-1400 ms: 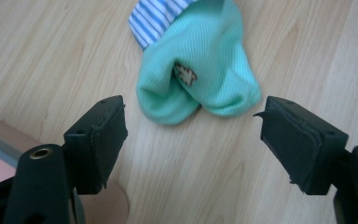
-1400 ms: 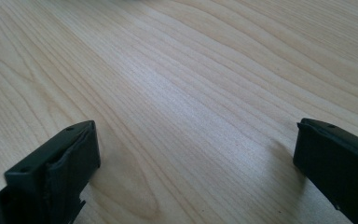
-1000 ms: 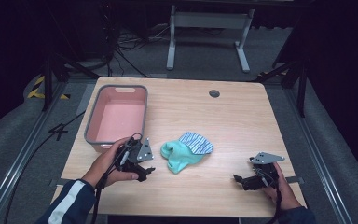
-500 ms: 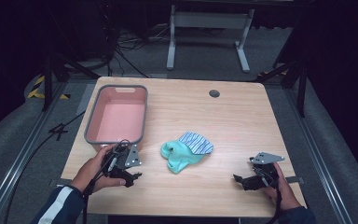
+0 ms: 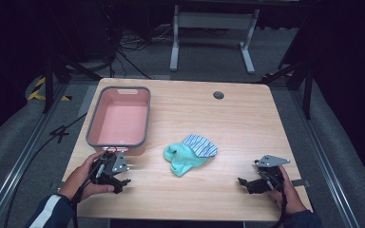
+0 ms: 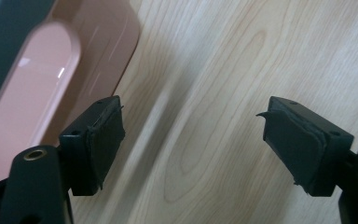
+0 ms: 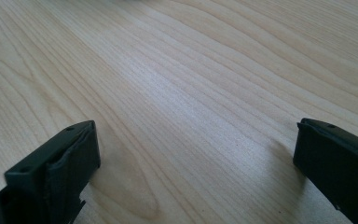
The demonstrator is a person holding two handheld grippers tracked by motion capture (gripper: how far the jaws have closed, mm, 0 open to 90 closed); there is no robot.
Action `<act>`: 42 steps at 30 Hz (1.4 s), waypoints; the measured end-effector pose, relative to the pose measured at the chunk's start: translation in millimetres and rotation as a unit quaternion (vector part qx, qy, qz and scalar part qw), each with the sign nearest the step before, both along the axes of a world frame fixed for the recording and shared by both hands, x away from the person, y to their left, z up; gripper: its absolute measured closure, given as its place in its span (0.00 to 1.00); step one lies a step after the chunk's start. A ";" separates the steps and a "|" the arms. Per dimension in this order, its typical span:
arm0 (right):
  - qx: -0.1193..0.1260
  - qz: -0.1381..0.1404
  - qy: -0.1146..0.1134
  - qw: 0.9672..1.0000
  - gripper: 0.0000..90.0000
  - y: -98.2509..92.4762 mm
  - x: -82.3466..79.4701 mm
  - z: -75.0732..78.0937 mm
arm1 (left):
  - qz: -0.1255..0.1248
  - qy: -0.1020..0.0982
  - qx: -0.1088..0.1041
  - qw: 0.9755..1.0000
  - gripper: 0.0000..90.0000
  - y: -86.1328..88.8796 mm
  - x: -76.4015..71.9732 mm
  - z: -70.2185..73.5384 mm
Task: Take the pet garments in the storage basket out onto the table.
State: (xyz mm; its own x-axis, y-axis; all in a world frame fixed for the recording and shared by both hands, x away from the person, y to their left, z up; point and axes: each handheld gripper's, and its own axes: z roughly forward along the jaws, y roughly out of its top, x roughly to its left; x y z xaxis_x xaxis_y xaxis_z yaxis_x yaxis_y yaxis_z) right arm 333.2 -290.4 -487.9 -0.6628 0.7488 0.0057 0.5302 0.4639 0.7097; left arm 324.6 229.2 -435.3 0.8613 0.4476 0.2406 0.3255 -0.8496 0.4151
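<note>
High view alone shows socks (image 5: 190, 153) beside pink tub (image 5: 120, 121).

The left gripper (image 5: 119, 181) was black, with a grey three-cornered plate (image 5: 120, 162) on top and a thin black cable running off it, and the person's sleeve (image 5: 50, 213) was dark blue with a white stripe. The right gripper (image 5: 245, 183) was black too, with its own grey plate on top. Up close, the jaws were chunky black blocks with dark rubbery pads (image 6: 108, 135) and small screw holes.
</note>
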 end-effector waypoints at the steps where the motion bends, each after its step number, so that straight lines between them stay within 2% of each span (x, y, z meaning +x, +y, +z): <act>1: 0.000 0.000 0.000 1.000 0.01 0.0 0.0 0.0 | 0.003 0.002 -0.003 1.000 0.22 3.0 0.1 -1.3; 5: 0.000 0.000 0.000 1.000 0.01 0.0 0.0 0.0 | 0.011 0.003 -0.010 1.000 0.21 12.8 0.2 -5.3; 6: 0.000 0.000 0.000 1.000 0.01 0.0 0.0 0.0 | 0.018 0.007 -0.027 0.999 0.21 20.5 0.5 -7.9; 9: 0.000 0.000 0.000 1.000 0.01 0.0 0.0 0.0 | 0.026 0.011 -0.031 0.999 0.21 27.1 -0.2 -10.7; 13: 0.000 0.000 0.000 1.000 0.01 0.0 0.0 0.0 | 0.045 0.012 -0.052 0.998 0.20 39.9 -2.5 -17.3; 18: 0.000 0.000 0.000 1.000 0.01 0.0 0.0 0.0 | 0.066 0.032 -0.103 0.992 0.20 55.6 -3.2 -29.2; 20: 0.000 0.000 0.000 1.000 0.01 0.0 0.0 0.0 | 0.072 0.042 -0.126 0.989 0.18 63.2 -2.2 -32.7; 22: 0.000 0.000 0.000 1.000 0.01 0.0 0.0 0.0 | 0.082 0.053 -0.155 0.983 0.17 71.8 -1.2 -37.3; 23: 0.000 0.000 0.000 1.000 0.01 0.0 0.0 0.0 | 0.084 0.045 -0.169 0.981 0.17 75.8 -2.3 -40.1; 26: 0.000 0.000 0.000 1.000 0.01 0.0 0.0 0.0 | 0.077 0.022 -0.198 0.977 0.17 83.9 -6.1 -46.4; 27: 0.001 0.000 0.000 1.000 0.01 0.0 0.0 0.0 | 0.077 0.020 -0.203 0.976 0.16 84.4 -6.9 -47.2; 31: 0.001 0.000 0.000 1.000 0.01 0.0 -0.1 -0.1 | 0.087 0.019 -0.203 0.975 0.16 83.7 -8.3 -47.2; 42: 0.001 0.000 0.000 1.000 0.01 0.0 0.0 0.0 | 0.092 0.017 -0.199 0.976 0.15 83.3 -8.9 -46.8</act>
